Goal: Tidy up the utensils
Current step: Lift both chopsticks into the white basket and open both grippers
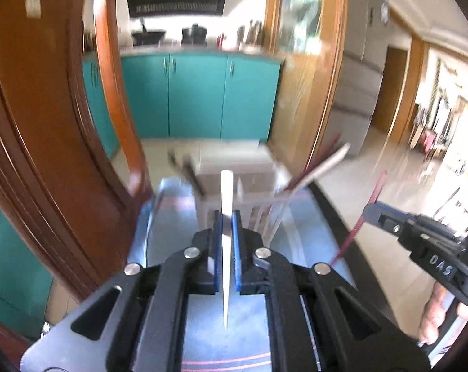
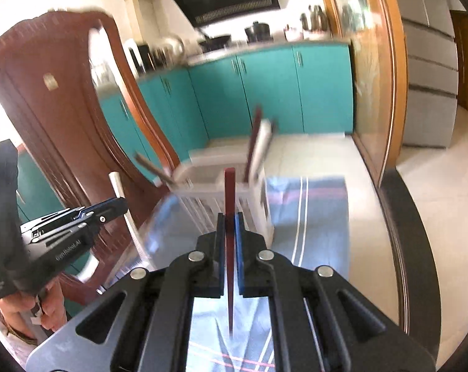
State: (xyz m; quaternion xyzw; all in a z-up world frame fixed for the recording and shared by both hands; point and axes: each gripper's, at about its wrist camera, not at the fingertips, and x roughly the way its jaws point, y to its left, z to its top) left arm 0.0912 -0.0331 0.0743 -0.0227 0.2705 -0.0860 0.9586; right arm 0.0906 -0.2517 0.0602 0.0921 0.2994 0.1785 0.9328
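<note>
My left gripper (image 1: pixel 227 217) is shut on a white chopstick (image 1: pixel 226 198) that stands nearly upright between the blue pads. It hangs in front of a white slotted utensil holder (image 1: pixel 234 167) standing on a blue striped cloth (image 1: pixel 302 217). My right gripper (image 2: pixel 230 218) is shut on a dark red chopstick (image 2: pixel 229 186), held upright just short of the same holder (image 2: pixel 221 183). Several white and dark red chopsticks (image 1: pixel 320 167) lean out of the holder. Each gripper also shows at the side of the other's view: the right gripper (image 1: pixel 370 214) and the left gripper (image 2: pixel 122 204).
A brown wooden chair back (image 2: pixel 63 117) rises at the left. Teal kitchen cabinets (image 1: pixel 196 93) stand behind, with pots on the counter. A wooden door frame (image 1: pixel 323 62) and a grey fridge (image 2: pixel 429 77) are on the right. A person's hand (image 1: pixel 435 313) holds the right gripper.
</note>
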